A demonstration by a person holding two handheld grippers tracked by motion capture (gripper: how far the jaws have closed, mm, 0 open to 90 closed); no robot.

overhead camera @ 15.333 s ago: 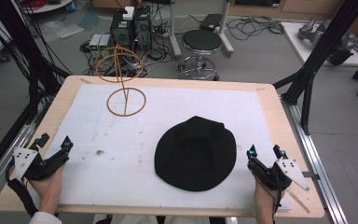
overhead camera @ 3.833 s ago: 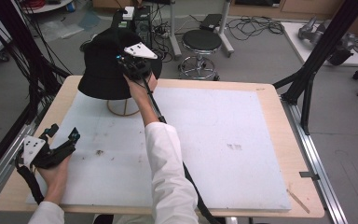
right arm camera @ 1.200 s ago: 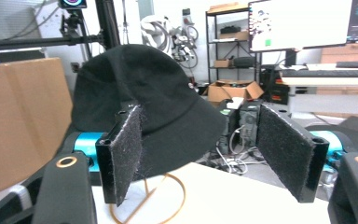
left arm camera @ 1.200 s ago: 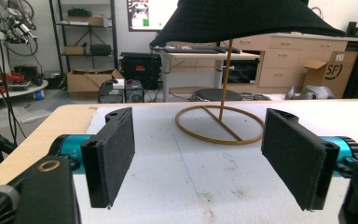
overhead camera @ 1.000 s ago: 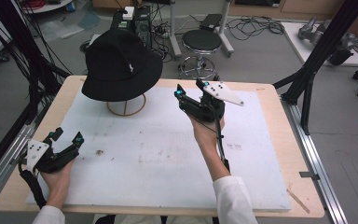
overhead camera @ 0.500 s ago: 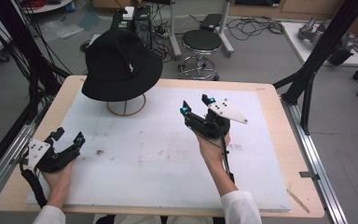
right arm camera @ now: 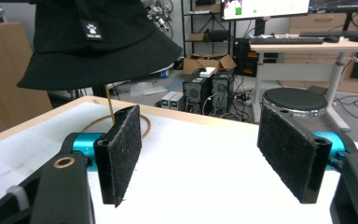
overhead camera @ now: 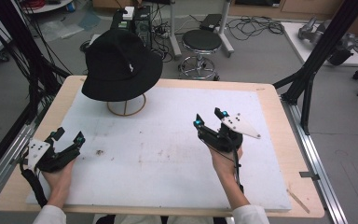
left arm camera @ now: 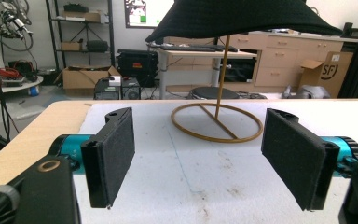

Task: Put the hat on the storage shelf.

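L gripper (overhead camera: 68, 138) sat at the near-left of the white mat (overhead camera: 168, 154), held low in the person's left hand (overhead camera: 58, 175), jaws spread wide w/ nothing between them; in the left gripper view its two black pads (left arm camera: 114, 154) stood well apart, framing bare mat. Small dark smudge (overhead camera: 99, 151) lay on the mat just right of that gripper. Further back, near the far-left corner of the wooden table (overhead camera: 37, 140), a black bucket hat (overhead camera: 121, 65) hung on a thin wire stand w/ ring base (overhead camera: 126, 106), brim clear of the mat; small white label on its crown. R gripper (overhead camera: 208, 119) was held above mid-right of the mat, well apart from the hat, jaws also wide open & empty, grey three-cornered plate (overhead camera: 240, 125) on top. Beyond the table: a round black stool (overhead camera: 202, 42).
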